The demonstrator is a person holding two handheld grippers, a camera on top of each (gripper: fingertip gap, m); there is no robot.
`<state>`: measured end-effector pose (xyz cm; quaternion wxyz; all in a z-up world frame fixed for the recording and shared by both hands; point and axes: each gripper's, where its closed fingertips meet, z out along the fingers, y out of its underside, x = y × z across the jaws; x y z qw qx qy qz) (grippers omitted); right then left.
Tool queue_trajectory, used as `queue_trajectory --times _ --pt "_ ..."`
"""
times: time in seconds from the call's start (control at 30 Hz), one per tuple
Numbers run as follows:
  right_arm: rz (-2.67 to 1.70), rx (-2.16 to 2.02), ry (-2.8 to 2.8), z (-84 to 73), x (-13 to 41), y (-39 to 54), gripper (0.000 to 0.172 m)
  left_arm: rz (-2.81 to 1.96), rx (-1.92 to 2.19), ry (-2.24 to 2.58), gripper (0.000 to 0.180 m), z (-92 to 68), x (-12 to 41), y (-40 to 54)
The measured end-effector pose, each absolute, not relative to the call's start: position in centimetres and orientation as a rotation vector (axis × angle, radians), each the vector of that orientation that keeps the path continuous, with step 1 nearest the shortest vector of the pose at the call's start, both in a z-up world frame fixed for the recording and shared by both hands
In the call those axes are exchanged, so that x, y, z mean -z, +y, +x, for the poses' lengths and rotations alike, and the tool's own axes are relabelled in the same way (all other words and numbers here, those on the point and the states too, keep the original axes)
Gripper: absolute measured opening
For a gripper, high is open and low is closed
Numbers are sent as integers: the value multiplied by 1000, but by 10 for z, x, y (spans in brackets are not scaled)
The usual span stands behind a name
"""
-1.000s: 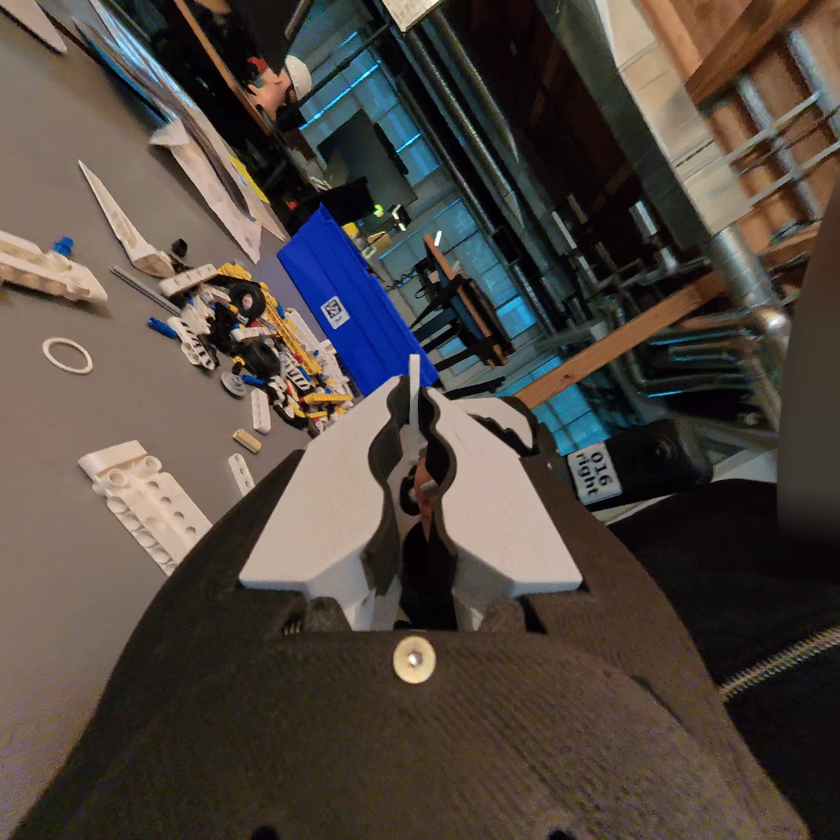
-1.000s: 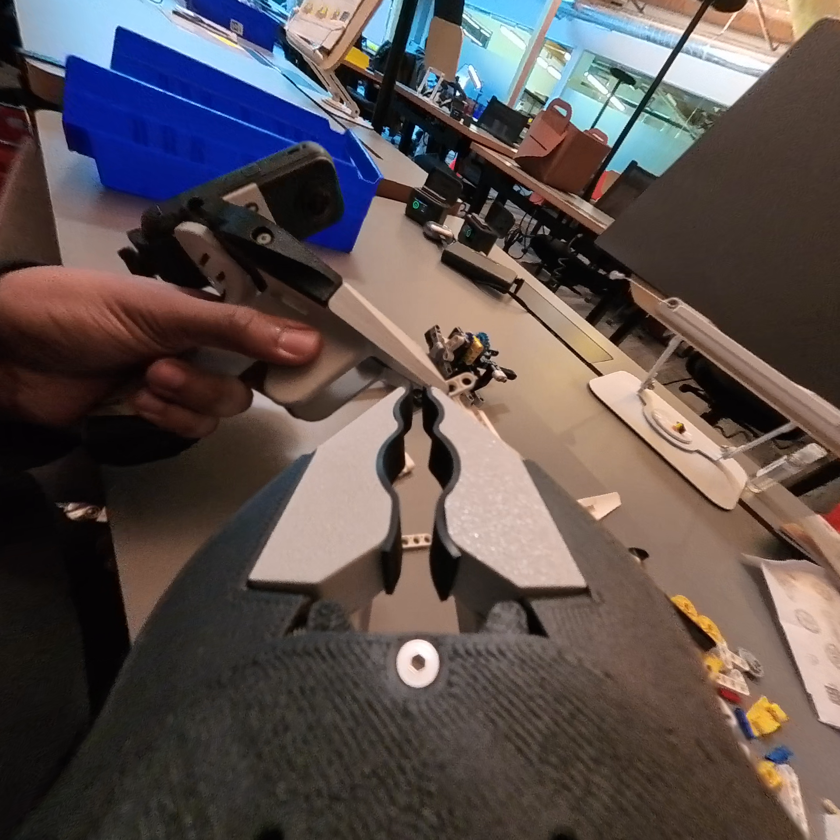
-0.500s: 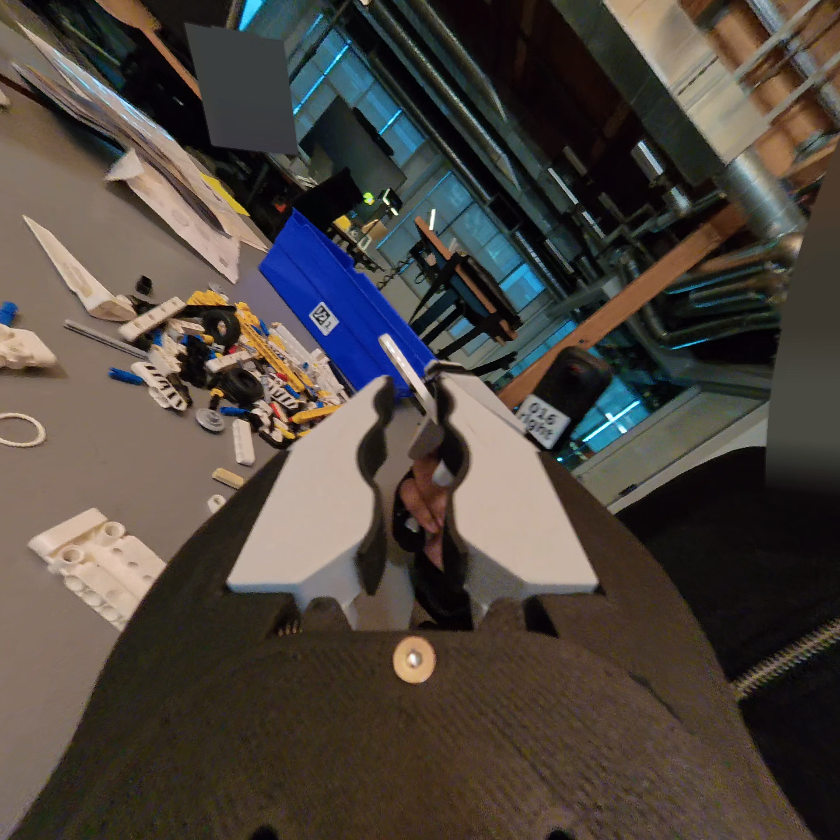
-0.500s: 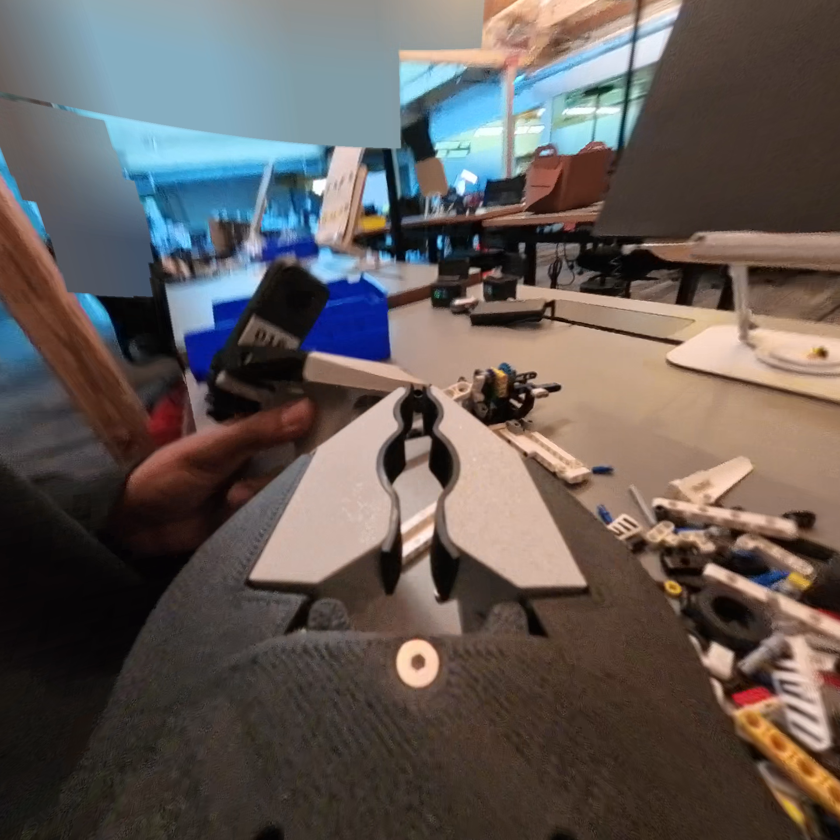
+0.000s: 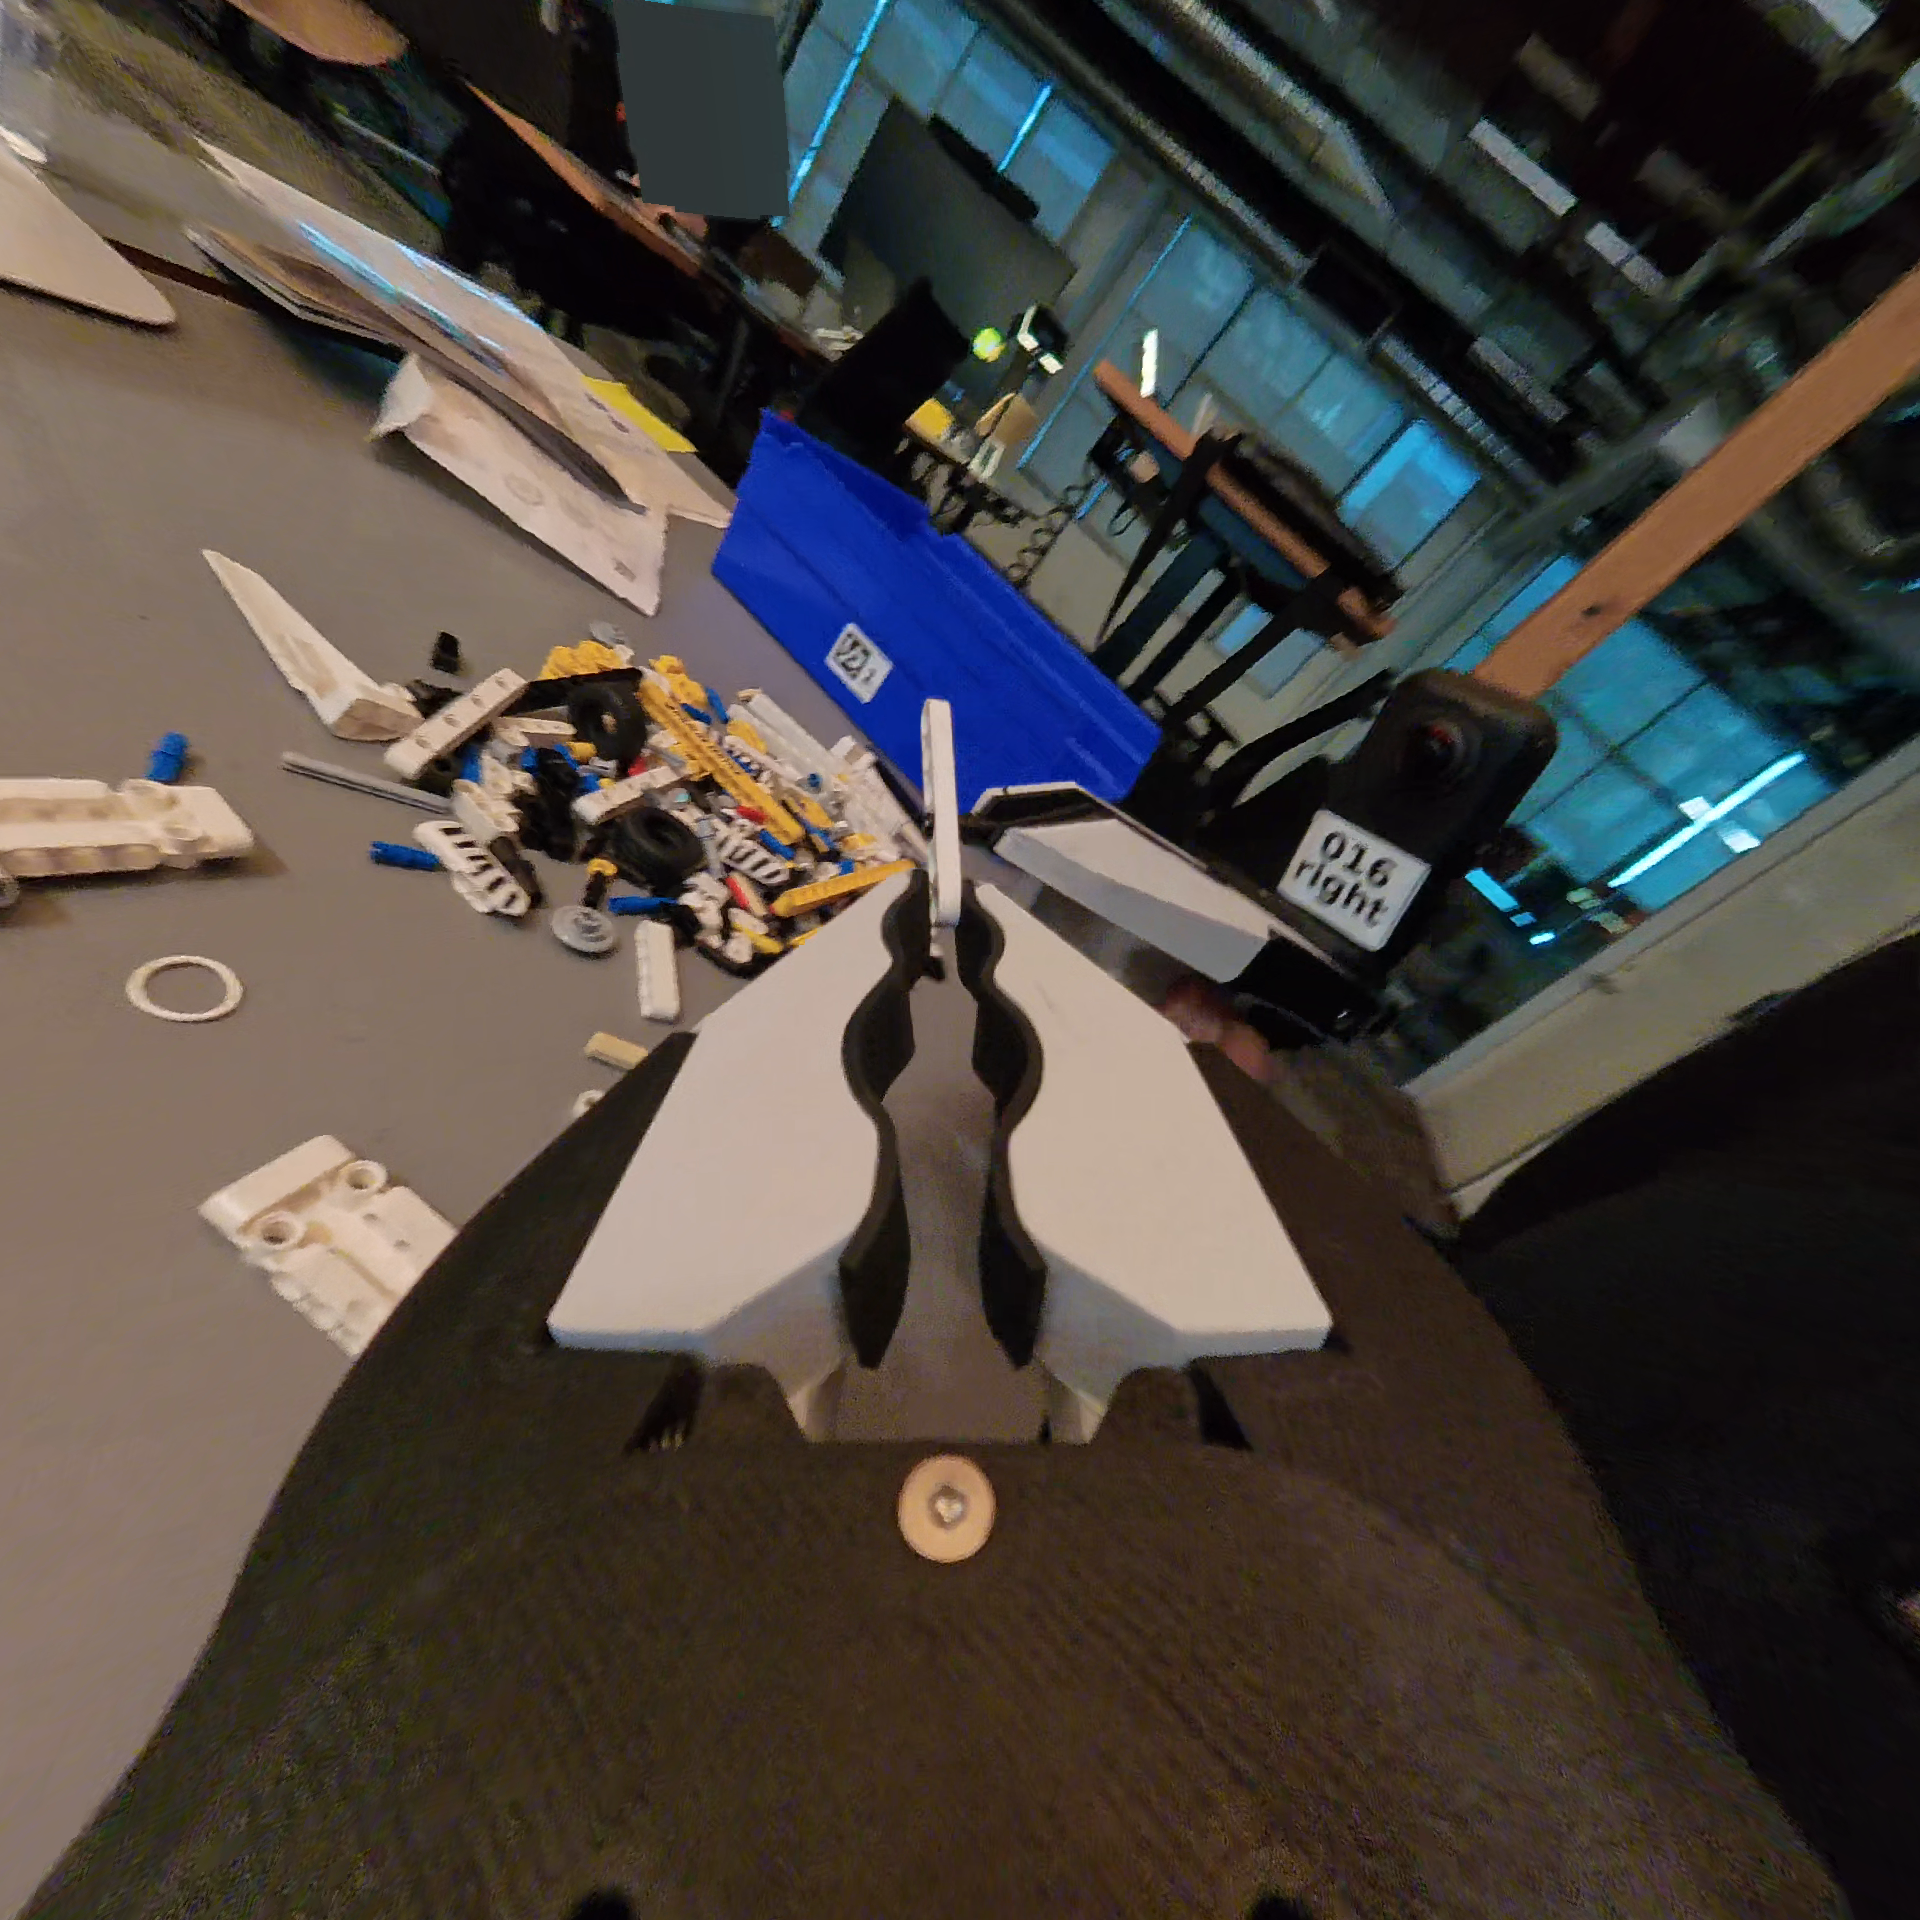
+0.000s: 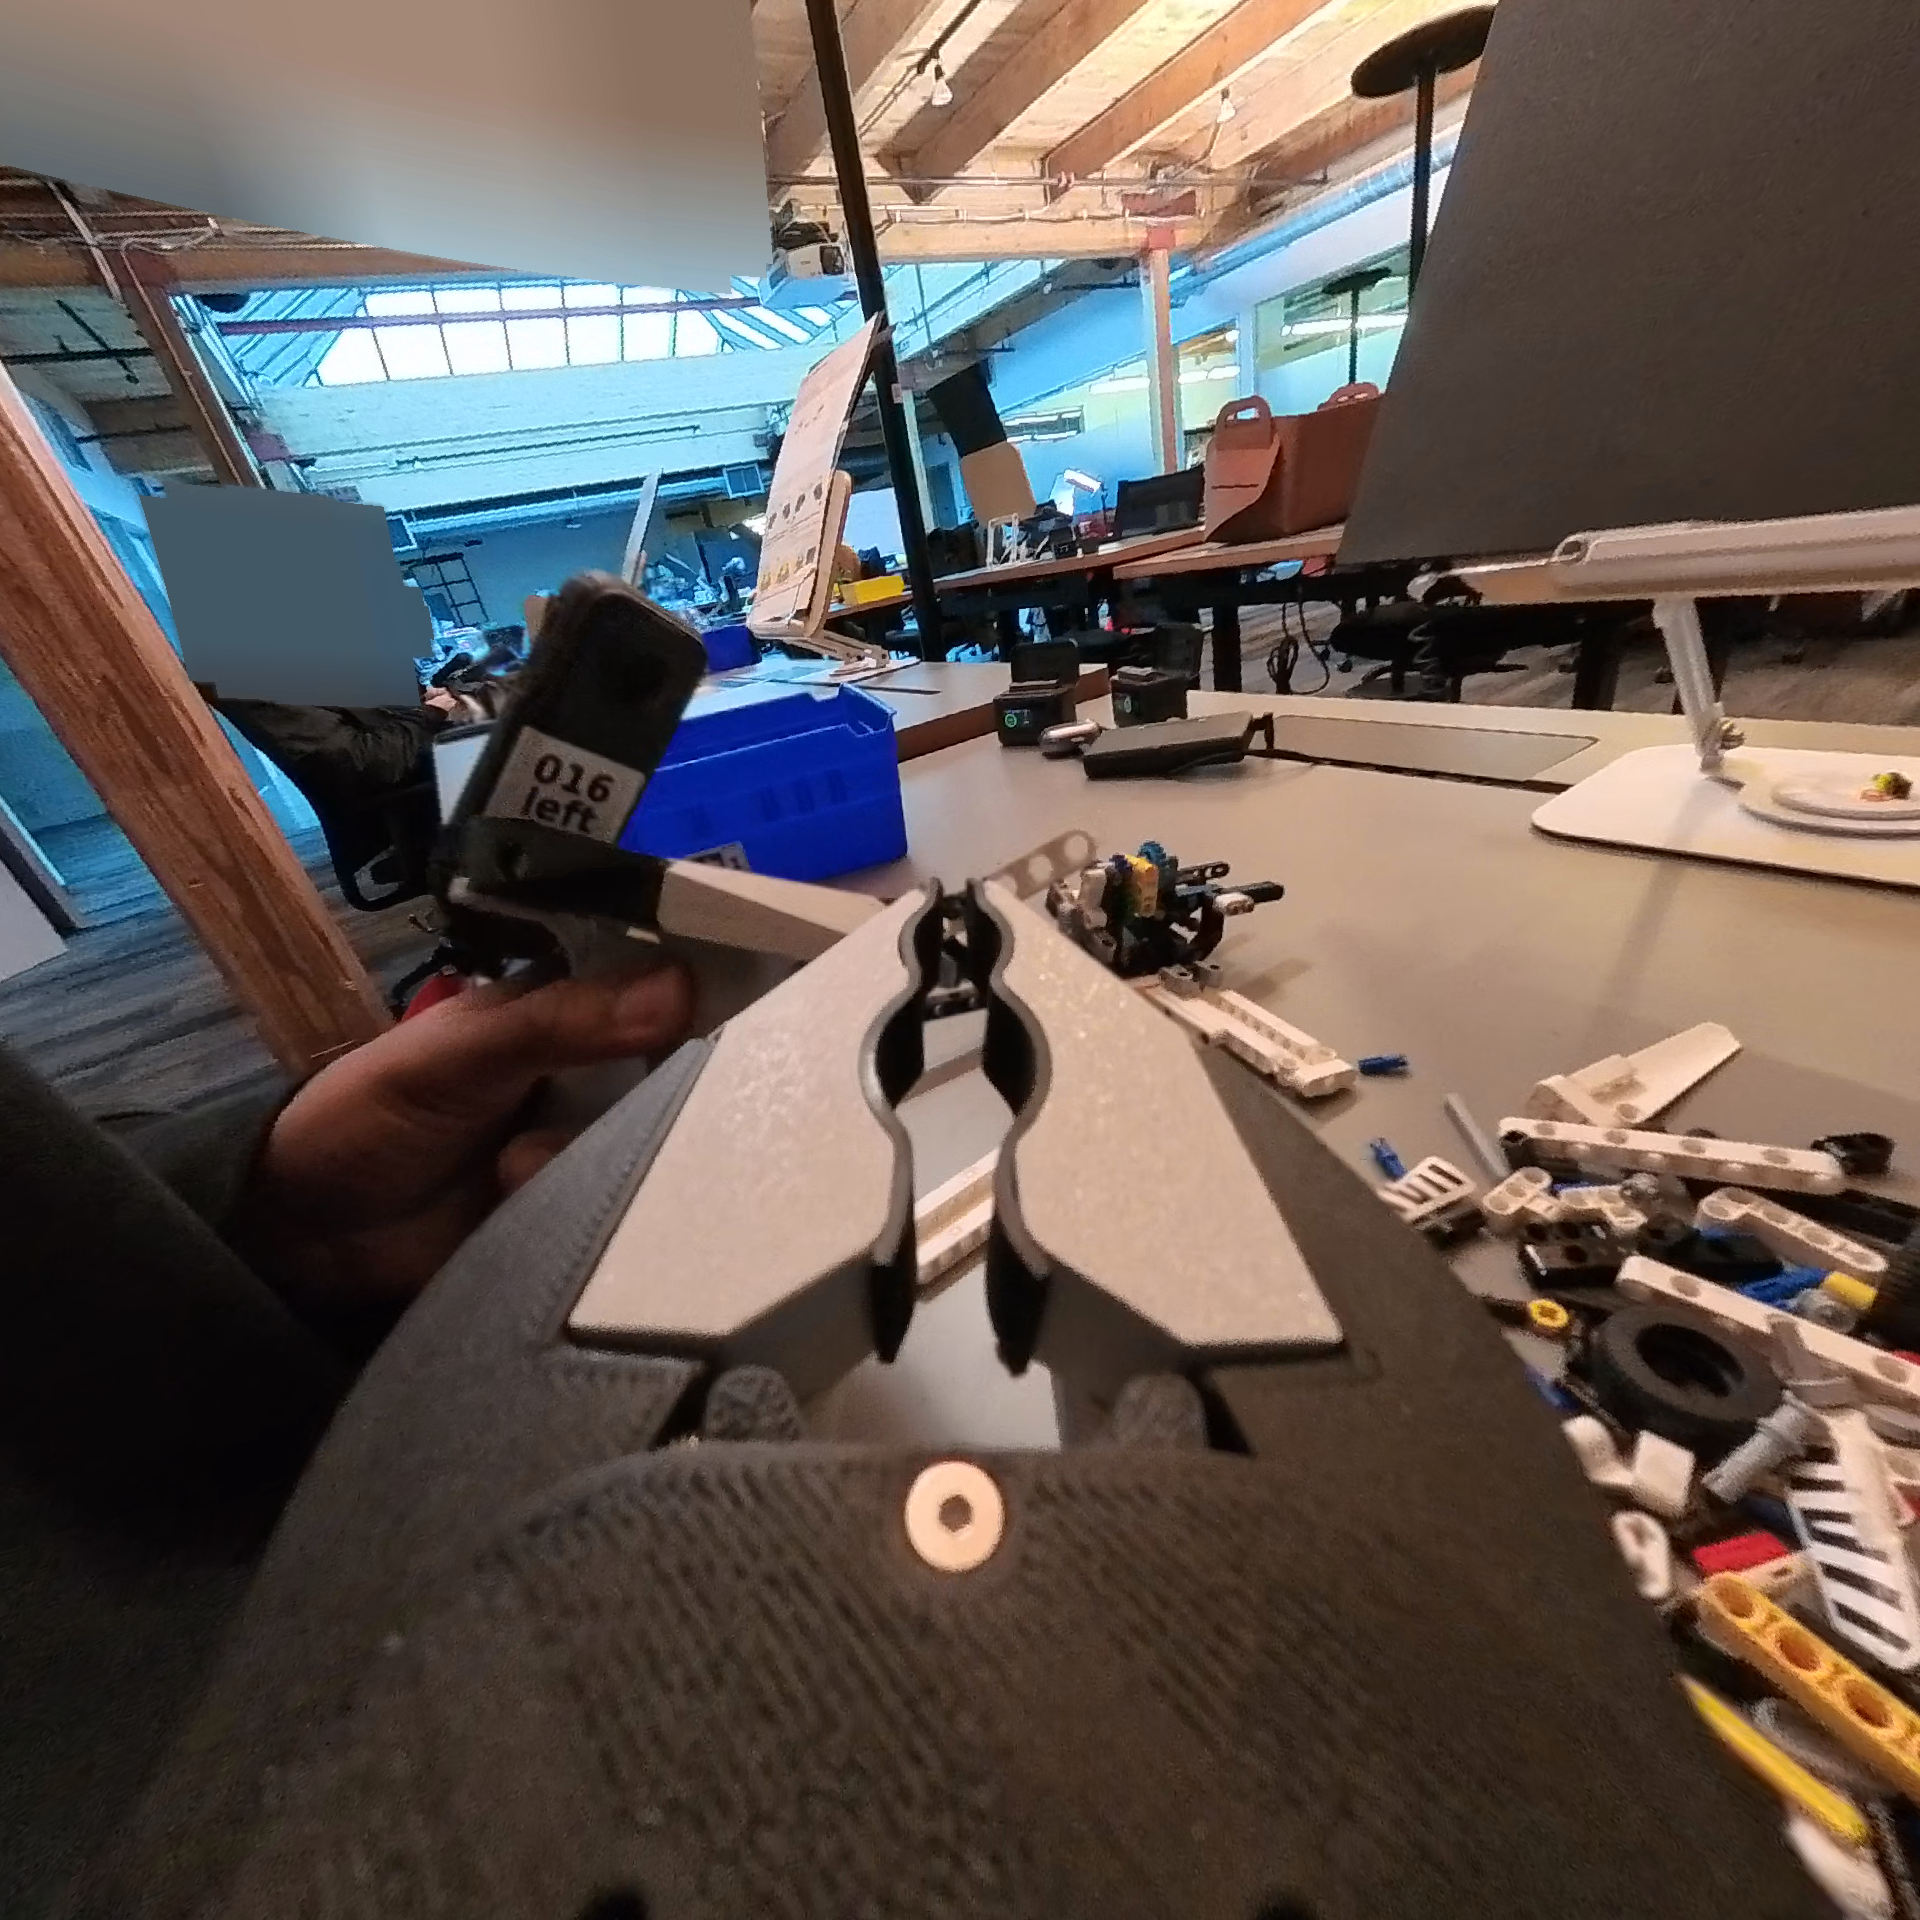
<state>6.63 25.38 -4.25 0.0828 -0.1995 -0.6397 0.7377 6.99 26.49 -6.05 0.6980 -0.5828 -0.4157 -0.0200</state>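
Left tool [image 5: 940,914]: pinching a white perforated beam [image 5: 941,800], upright.
Right tool [image 6: 956,902]: pressed together, bare.
Surface [image 5: 312,1070]: loose brick pile [image 5: 665,800].

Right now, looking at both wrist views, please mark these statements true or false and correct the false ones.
1. The left gripper pinches a thin white beam. True.
2. The bin on the table is red. False: it is blue.
3. A white ring lies flat on the table. True.
4. The loose pile of parts sits inside the bin. False: it lies on the table beside it.
5. A hand holds the left gripper. True.
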Motion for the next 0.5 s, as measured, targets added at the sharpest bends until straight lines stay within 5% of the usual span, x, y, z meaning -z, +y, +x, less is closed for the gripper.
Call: queue_trajectory --times 0.3,0.5 --pt "-839 -2338 -2036 64 55 247 12 -1525 -353 -881 1 66 70 256" --pt "-848 -2252 -2071 63 62 244 4 -1596 -482 -872 2 62 76 251"
